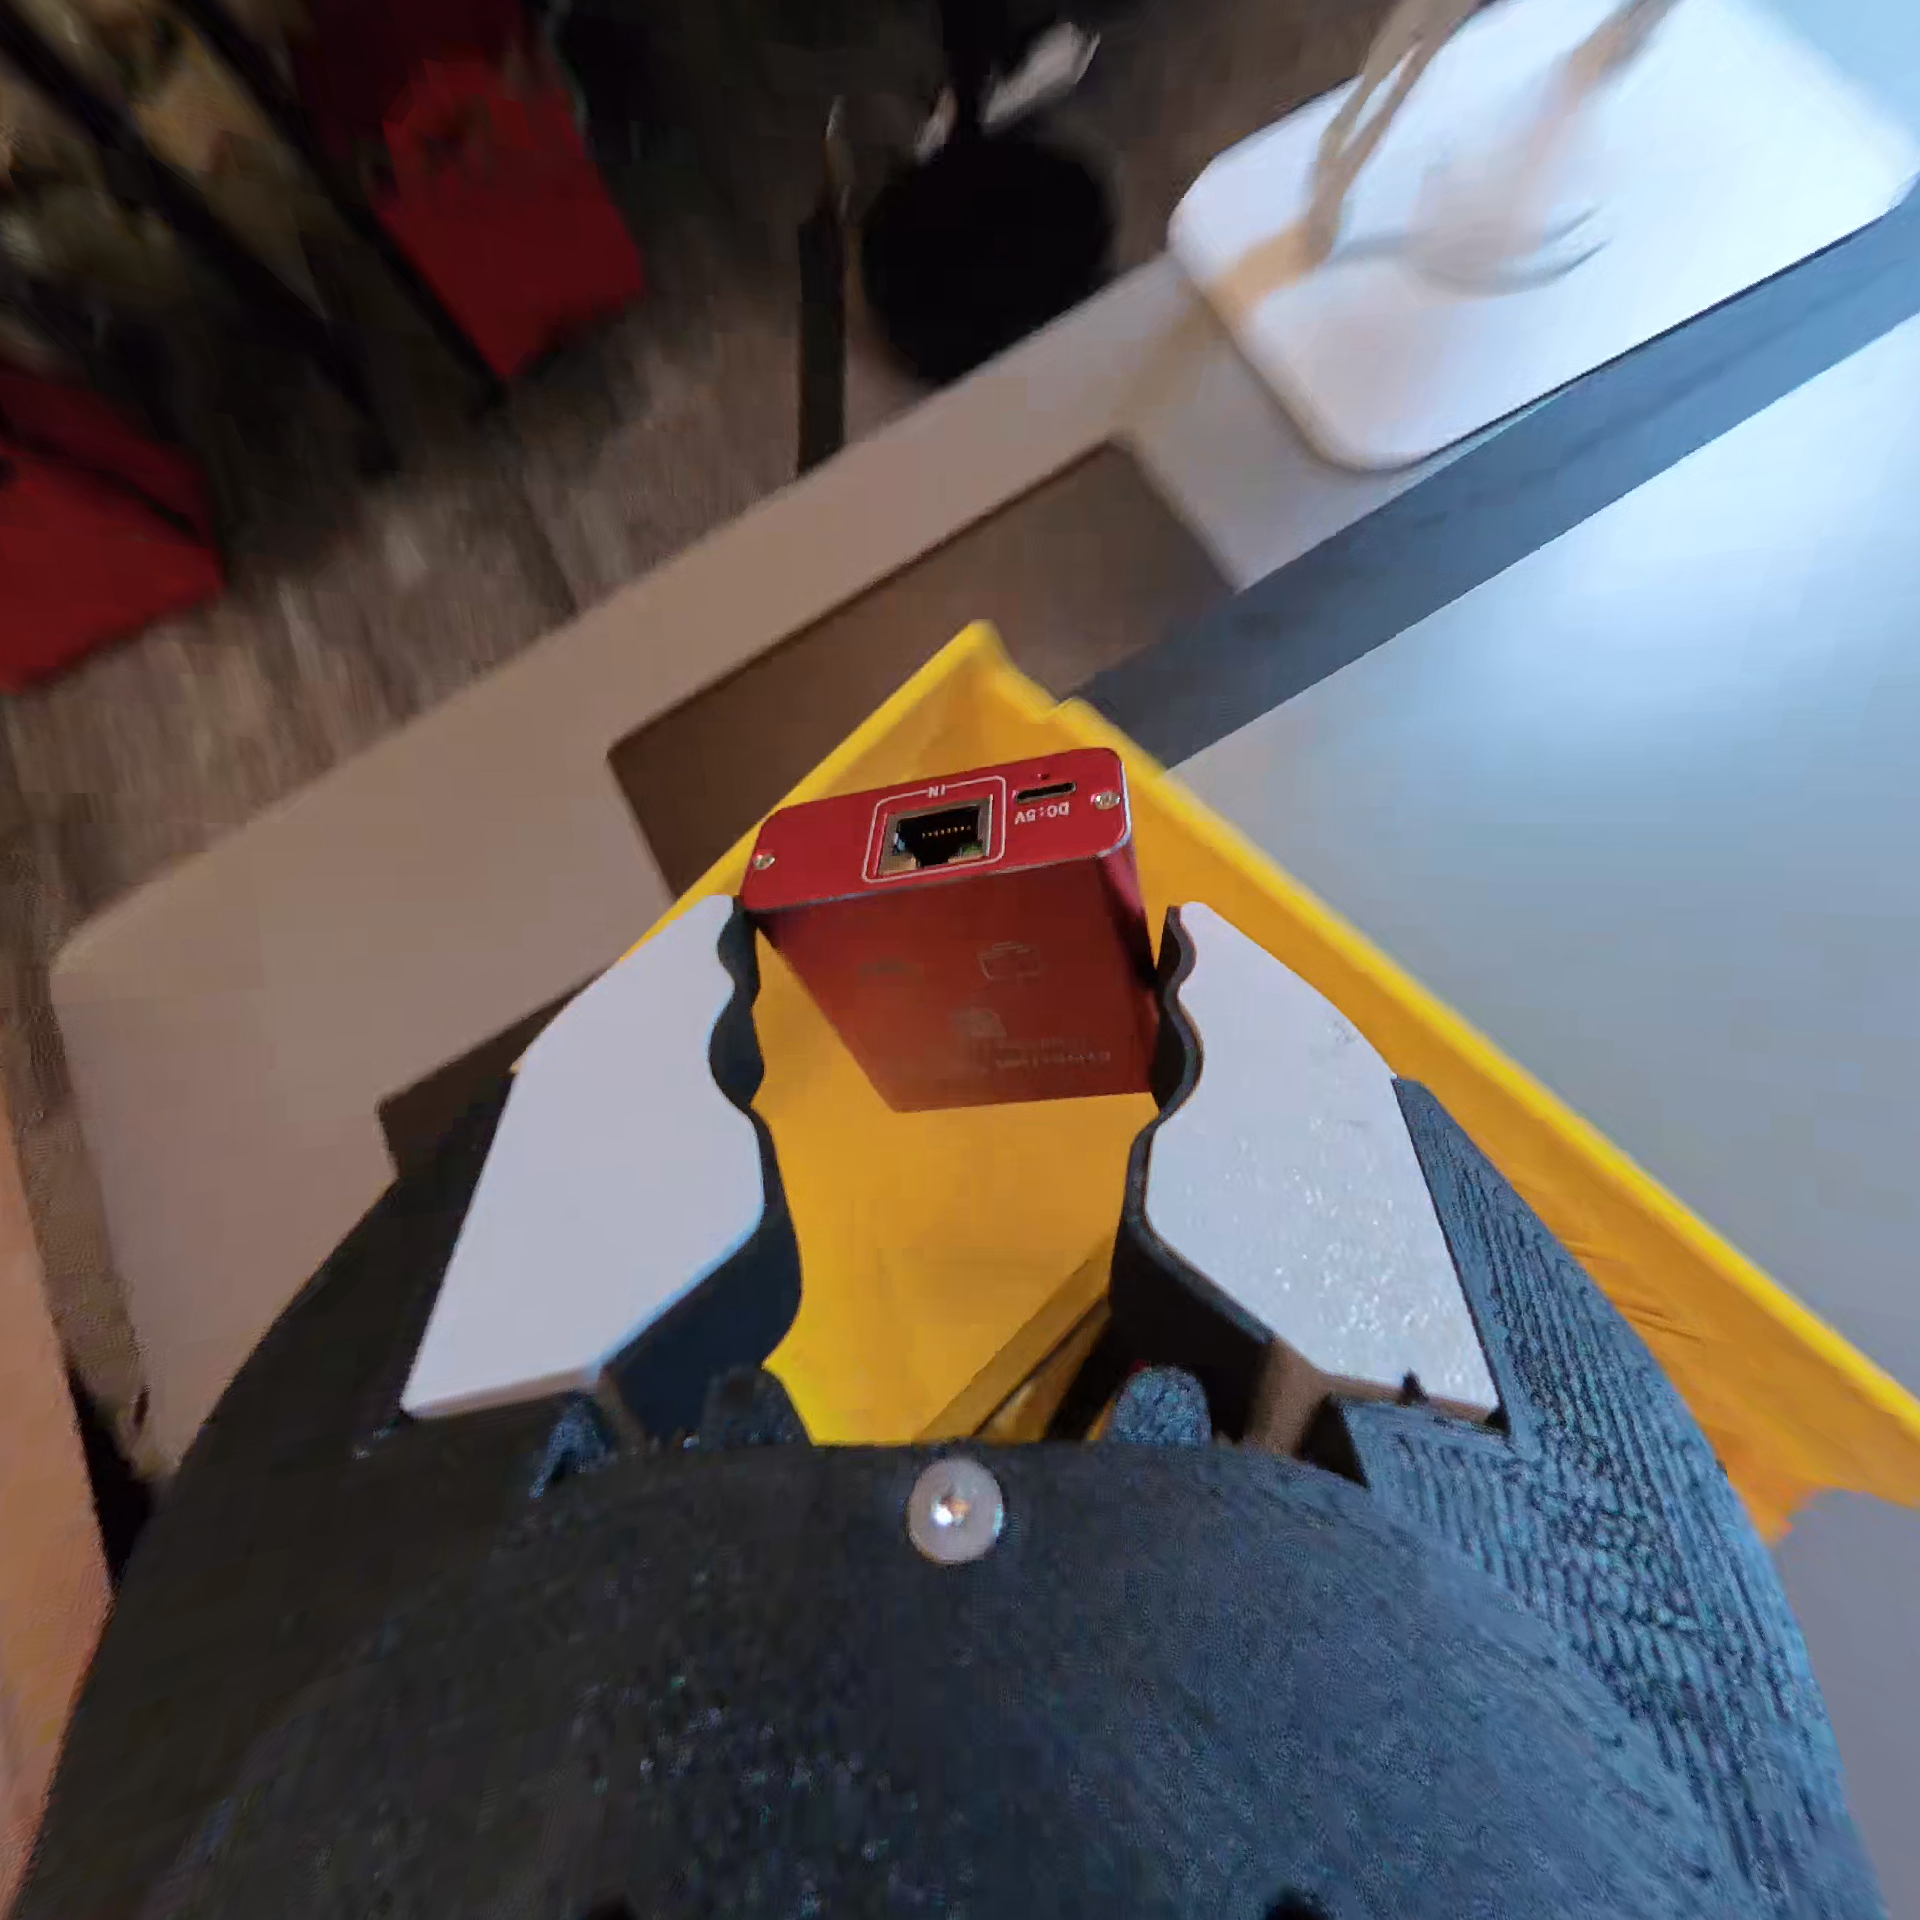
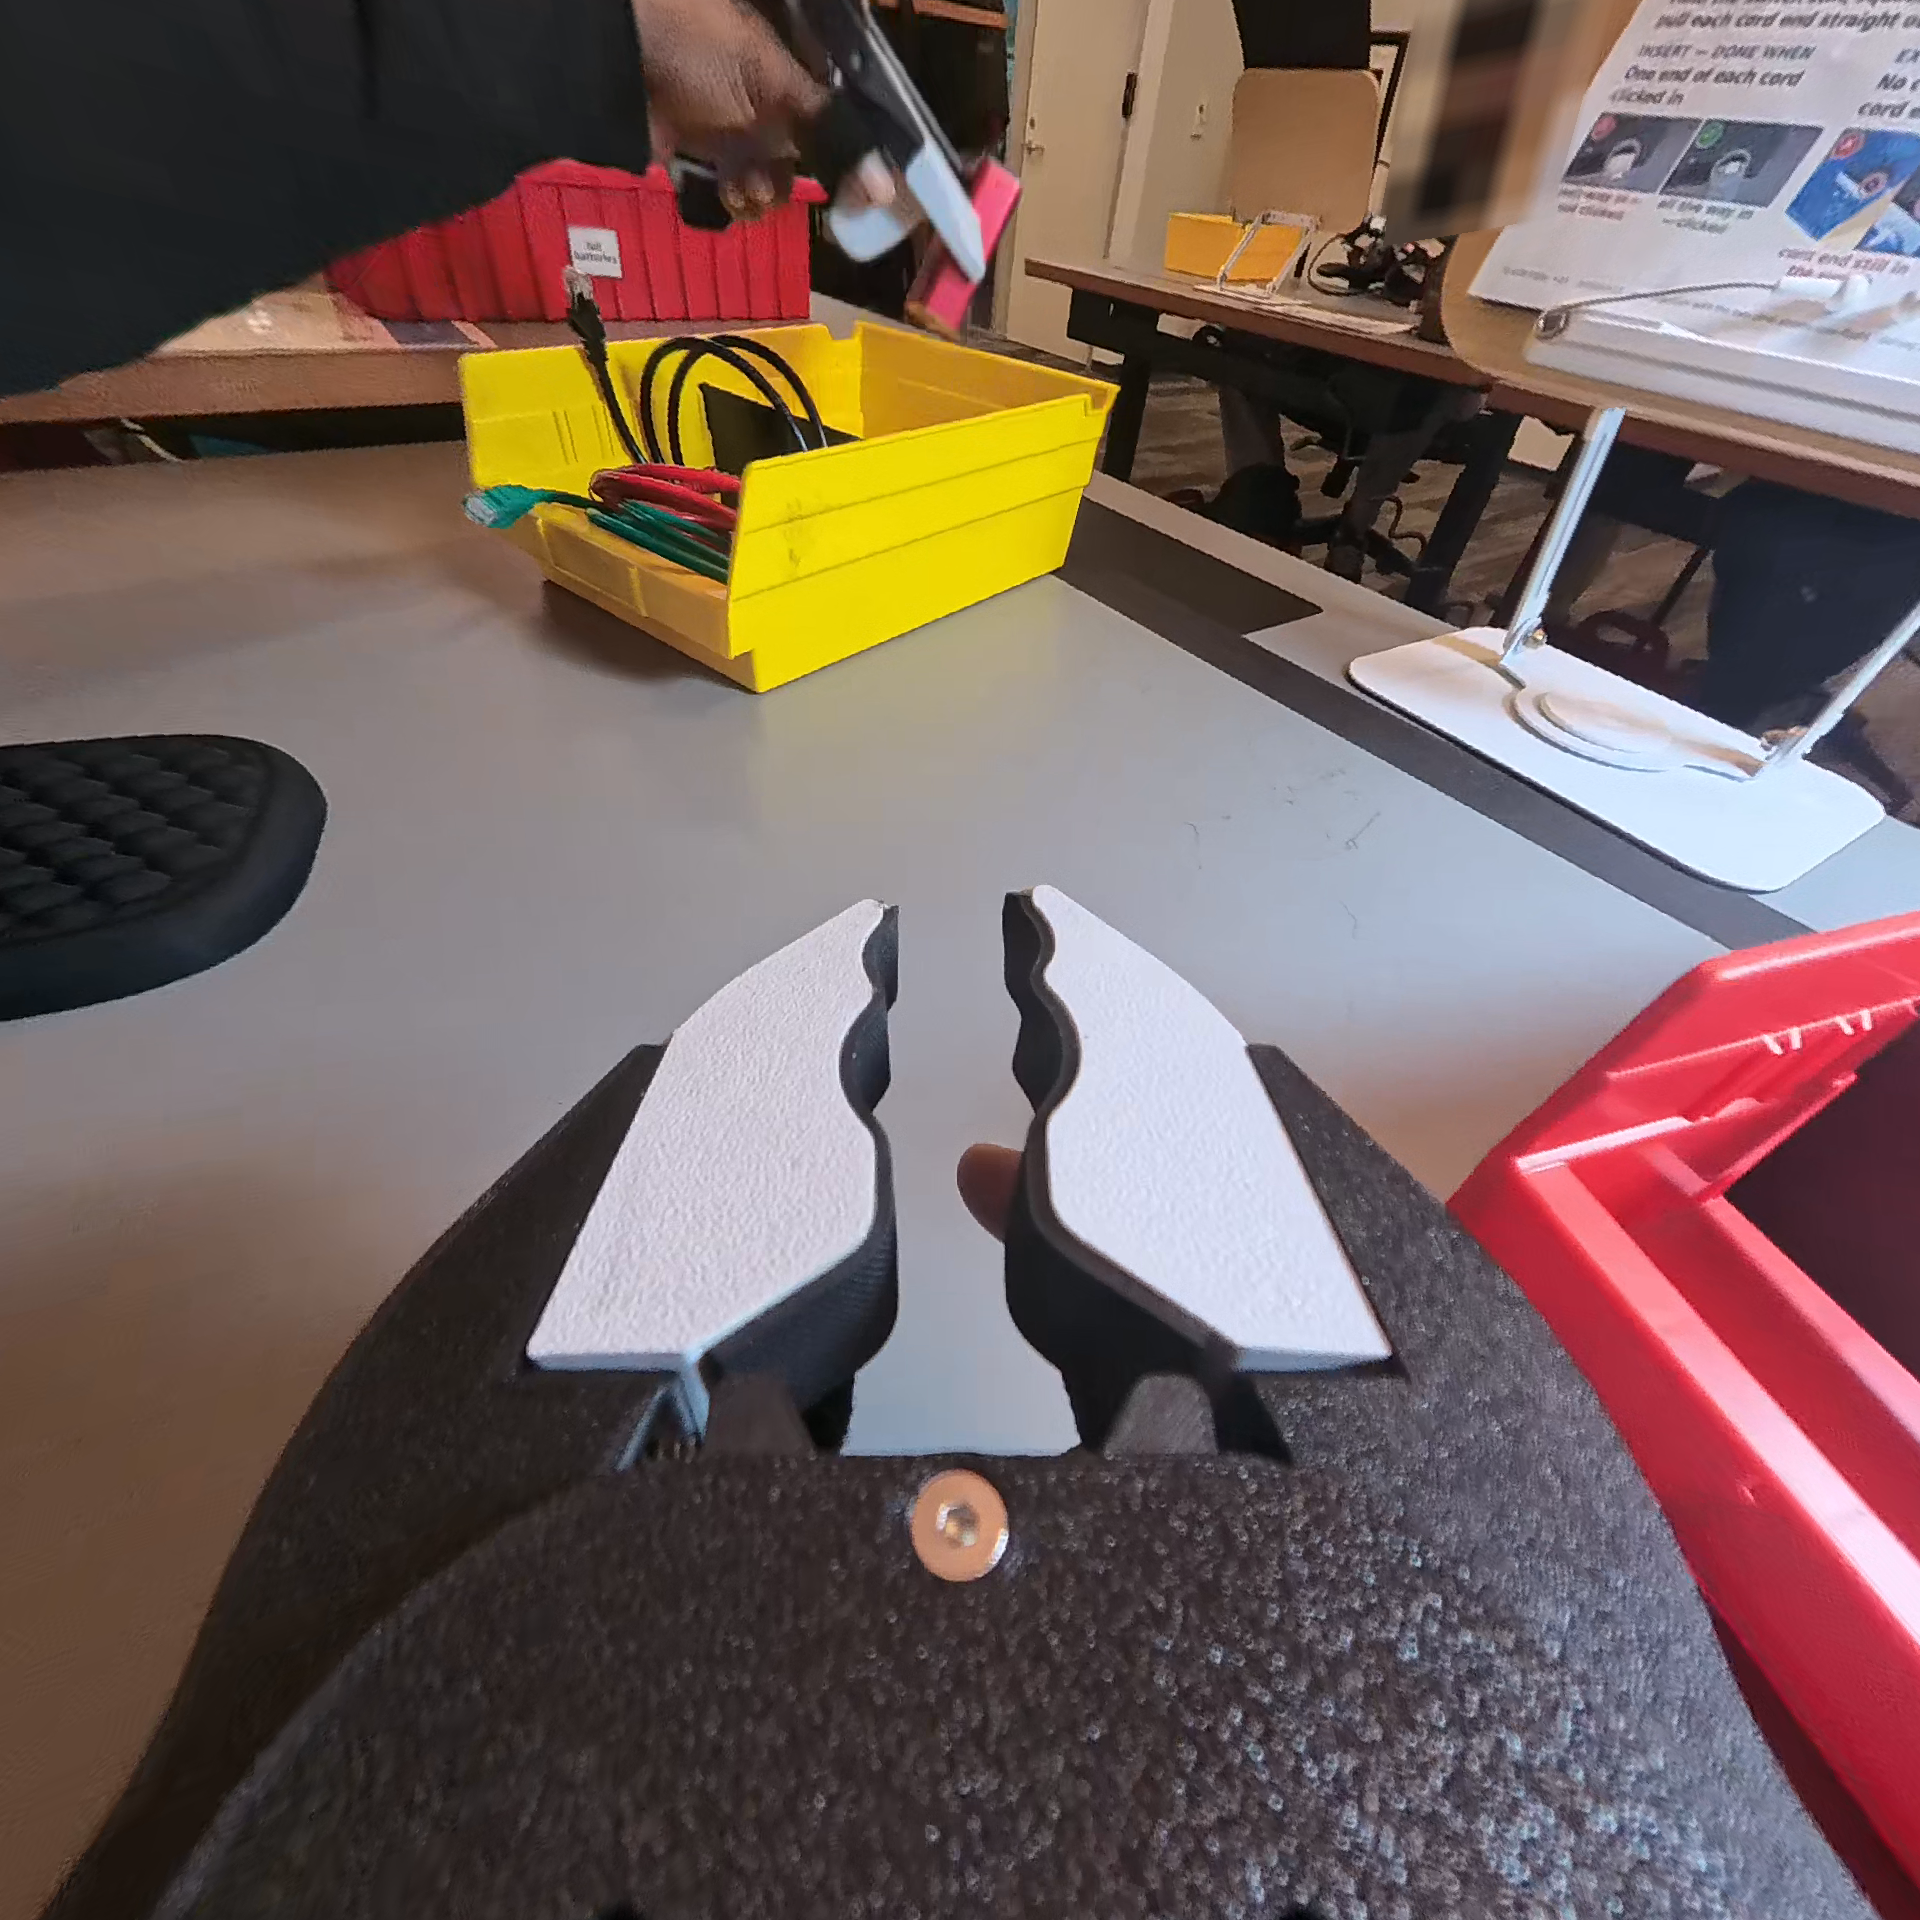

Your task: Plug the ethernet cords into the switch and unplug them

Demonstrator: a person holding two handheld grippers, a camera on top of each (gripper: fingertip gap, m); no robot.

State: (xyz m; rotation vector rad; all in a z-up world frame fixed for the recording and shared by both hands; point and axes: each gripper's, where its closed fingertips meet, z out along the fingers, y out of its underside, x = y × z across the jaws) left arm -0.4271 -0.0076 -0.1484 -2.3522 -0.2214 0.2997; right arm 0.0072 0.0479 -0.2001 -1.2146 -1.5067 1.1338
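Red switch (image 1: 961,925), yellow bin (image 2: 894,520), grey table (image 2: 623,831), red crate (image 2: 1714,1247)

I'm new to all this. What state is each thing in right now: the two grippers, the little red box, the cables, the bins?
Left gripper: shut on the red switch, held above the yellow bin.
Red switch: lifted, port empty, nothing plugged in.
Right gripper: open, empty, over the table.
Yellow bin: on the table, open-topped.
Cables: coiled in the yellow bin, unplugged.
Red bin: open; contents hidden.
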